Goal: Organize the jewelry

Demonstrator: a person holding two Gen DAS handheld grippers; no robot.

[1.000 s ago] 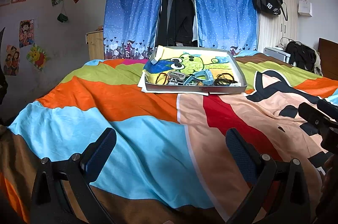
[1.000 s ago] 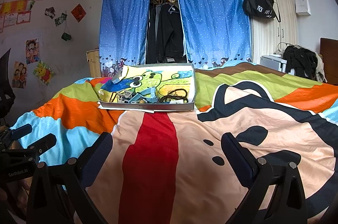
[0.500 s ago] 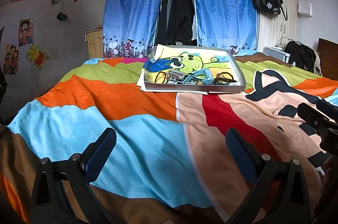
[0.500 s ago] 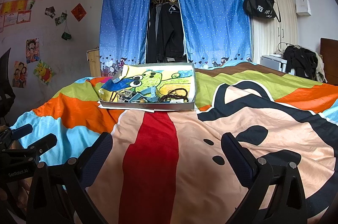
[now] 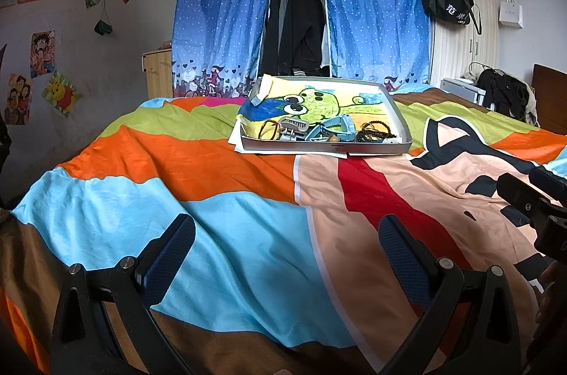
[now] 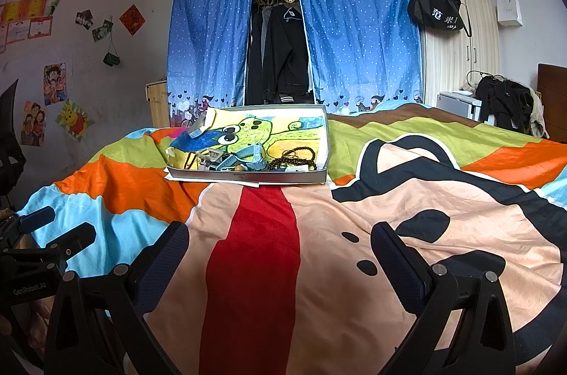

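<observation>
A shallow grey tray (image 5: 329,148) lined with a green cartoon drawing lies on the bed, far ahead of both grippers; it also shows in the right wrist view (image 6: 248,176). Along its near edge lie a brown ring bracelet (image 5: 269,129), a grey hair claw (image 5: 292,127), a blue watch strap (image 5: 336,127) and dark bead strings (image 5: 375,130), which also show in the right wrist view (image 6: 294,157). My left gripper (image 5: 287,254) is open and empty over the blue and peach sheet. My right gripper (image 6: 280,258) is open and empty over the red stripe.
The colourful bedsheet (image 5: 212,162) is wrinkled. Blue curtains (image 5: 219,21) frame hanging dark clothes behind the bed. A wardrobe with a black bag (image 5: 450,6) stands back right. The right gripper shows at the right edge of the left wrist view (image 5: 531,198).
Both grippers stay open with little motion. The left view has shifted slightly, and the tray sits marginally left and higher in it.
</observation>
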